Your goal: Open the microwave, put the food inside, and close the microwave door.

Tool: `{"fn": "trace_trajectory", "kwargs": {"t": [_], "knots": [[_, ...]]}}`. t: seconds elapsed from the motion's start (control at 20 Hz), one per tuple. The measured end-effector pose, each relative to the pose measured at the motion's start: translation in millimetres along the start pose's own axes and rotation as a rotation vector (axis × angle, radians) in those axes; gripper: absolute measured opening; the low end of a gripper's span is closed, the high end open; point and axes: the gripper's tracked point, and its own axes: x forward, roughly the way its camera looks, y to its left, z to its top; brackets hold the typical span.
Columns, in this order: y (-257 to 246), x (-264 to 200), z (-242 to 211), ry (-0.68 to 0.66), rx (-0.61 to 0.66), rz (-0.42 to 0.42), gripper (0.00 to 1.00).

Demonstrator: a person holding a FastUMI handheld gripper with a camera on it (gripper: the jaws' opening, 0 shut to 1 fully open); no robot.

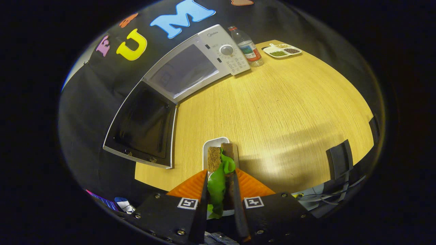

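Bottom centre, gripper (220, 190) fingers narrow, clamped on both sides of a sandwich (220, 170) with green lettuce, over a white tray (215, 141) on the wooden table (289, 109); microwave (201, 61) upper left, door (143, 126) swung open; bottle (248, 47) just right of it

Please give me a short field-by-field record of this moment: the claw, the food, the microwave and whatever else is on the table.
claw: closed on the sandwich, a finger pressing on each side
sandwich: bread slices with green lettuce, held over a white dish just ahead of the fingers
microwave: white, at the back of the table beyond the fingers, cavity exposed
microwave door: swung fully open toward the camera
table: light wood
water bottle: upright beside the microwave's control panel
snack tray: white, divided, past the bottle
task stage: door open, food not yet inside
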Motion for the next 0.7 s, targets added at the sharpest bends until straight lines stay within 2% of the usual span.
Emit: {"fn": "trace_trajectory", "kwargs": {"t": [0.35,0.7], "knots": [[42,-29,21,-0.162,0.051,0.017,0.35],[96,-21,48,-0.273,0.096,0.078,0.34]]}}
